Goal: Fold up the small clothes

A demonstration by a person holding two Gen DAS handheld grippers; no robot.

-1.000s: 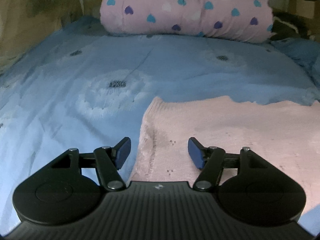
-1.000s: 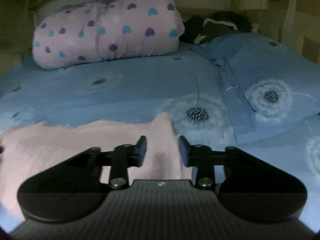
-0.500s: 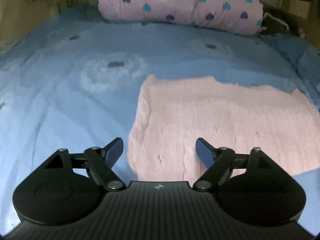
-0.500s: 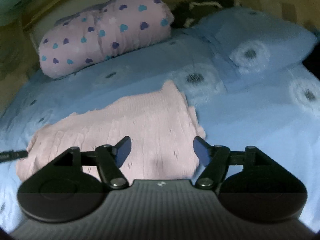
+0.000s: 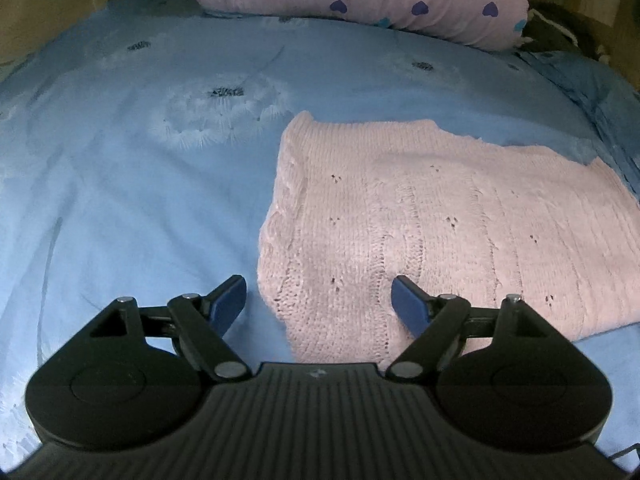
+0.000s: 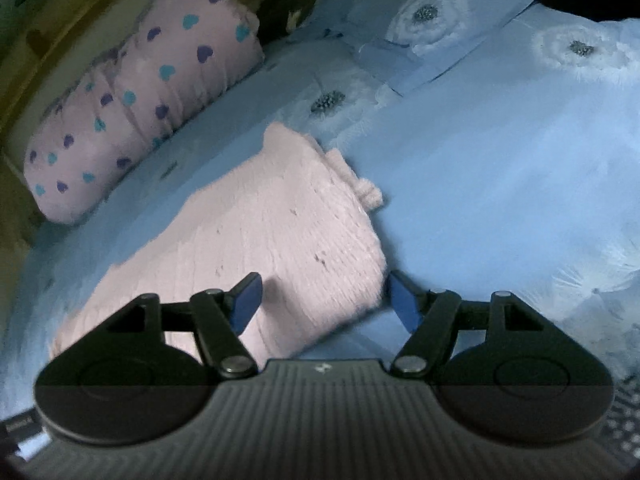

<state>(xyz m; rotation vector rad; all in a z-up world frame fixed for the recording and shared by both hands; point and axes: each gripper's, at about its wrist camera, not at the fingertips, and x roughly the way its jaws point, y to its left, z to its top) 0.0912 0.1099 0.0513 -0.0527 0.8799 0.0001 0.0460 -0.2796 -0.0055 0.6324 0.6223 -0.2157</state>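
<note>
Pink knitwear, the small garment (image 5: 440, 216), lies flat on the blue bed sheet (image 5: 140, 200), its long axis running side to side between the two hands. The left gripper (image 5: 319, 304) hangs just above the garment's near left corner, jaws spread wide with nothing clamped. The right gripper (image 6: 325, 300) hangs over the opposite near corner (image 6: 360, 276), jaws apart and empty. Each hand seems nearest its own end, so a corner pinch looks likely.
</note>
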